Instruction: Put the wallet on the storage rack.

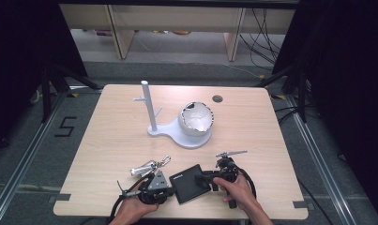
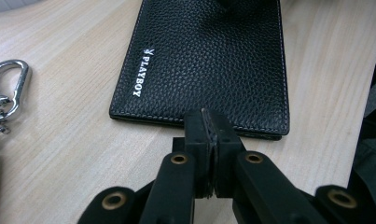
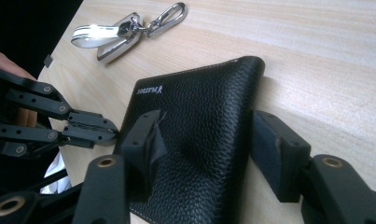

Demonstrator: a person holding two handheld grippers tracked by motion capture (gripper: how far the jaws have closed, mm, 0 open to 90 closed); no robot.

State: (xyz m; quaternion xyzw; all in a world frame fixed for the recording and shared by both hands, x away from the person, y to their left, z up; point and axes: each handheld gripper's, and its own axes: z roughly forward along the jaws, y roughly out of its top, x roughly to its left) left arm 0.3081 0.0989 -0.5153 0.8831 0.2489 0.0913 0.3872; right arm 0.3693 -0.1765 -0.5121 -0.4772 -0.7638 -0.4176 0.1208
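- Right gripper view: the right tongs (image 3: 209, 144) stand apart, one jaw pressing on top of the black leather wallet (image 3: 199, 135) and the other just beside its folded edge, so the jaws straddle that edge without closing on it.
- In the same view the left tongs (image 3: 112, 133) come in from the left with their tips together at the wallet's near edge.
- Left gripper view: the left tongs (image 2: 208, 123) have their jaws pressed together, tips touching or just short of the stitched edge of the wallet (image 2: 209, 60); whether any leather is caught between them cannot be told.
- The wallet lies flat on the light wooden desk (image 2: 73, 140), its white PLAYBOY lettering facing up.
- High view: the wallet (image 1: 189, 183) sits near the front edge of the desk (image 1: 252, 122), between the left tongs (image 1: 170, 185) and the right tongs (image 1: 206, 177), each held in a hand.
- A silver key ring with a carabiner clip (image 1: 149, 166) lies just left of the wallet, apart from it.
- Farther back stands a white stand with an upright post (image 1: 149, 110), and a crinkled silver bowl (image 1: 196, 117) rests on its base.
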